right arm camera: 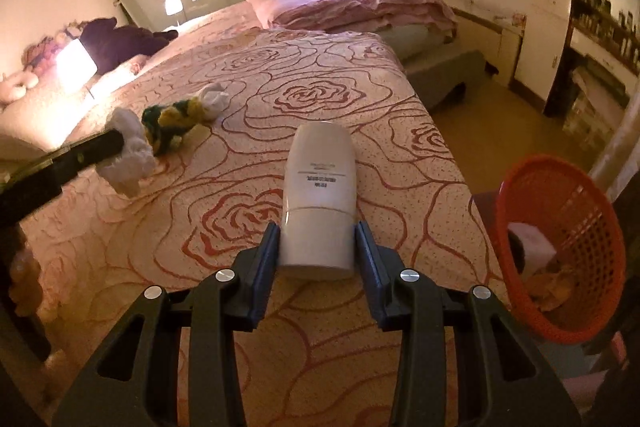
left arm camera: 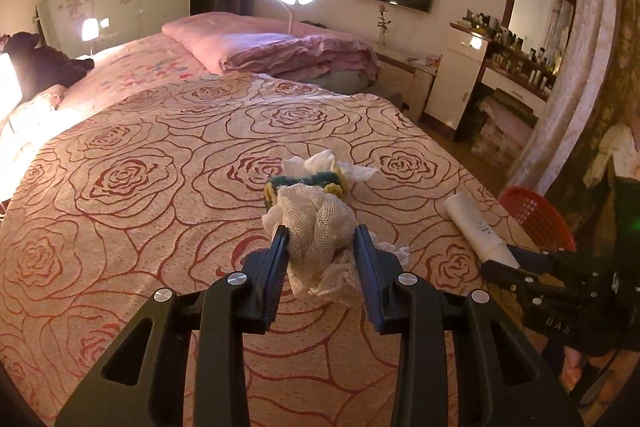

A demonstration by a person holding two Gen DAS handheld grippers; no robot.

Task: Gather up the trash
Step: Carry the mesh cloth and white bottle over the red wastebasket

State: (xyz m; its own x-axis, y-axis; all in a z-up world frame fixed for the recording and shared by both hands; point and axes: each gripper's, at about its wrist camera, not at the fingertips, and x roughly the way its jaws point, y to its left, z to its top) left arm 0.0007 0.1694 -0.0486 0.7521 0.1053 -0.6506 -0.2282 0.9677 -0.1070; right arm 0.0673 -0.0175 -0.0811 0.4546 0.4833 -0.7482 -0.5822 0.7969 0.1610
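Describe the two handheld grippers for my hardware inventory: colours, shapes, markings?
Both match: the left gripper and right gripper have matte black angular arms with triangular cut-outs, round silver pivot bolts, and flat dark blue ribbed fingers. In the left wrist view, the right gripper's black body shows faint lettering. No cables or sleeves visible.

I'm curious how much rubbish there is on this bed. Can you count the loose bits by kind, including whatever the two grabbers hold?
White mesh cloth, in the left gripper: 1
White plastic bottle, in the right gripper: 1
Green and yellow scrubber, lying on the bedspread: 1
Crumpled white tissue, beside the scrubber: 1
Total: 4
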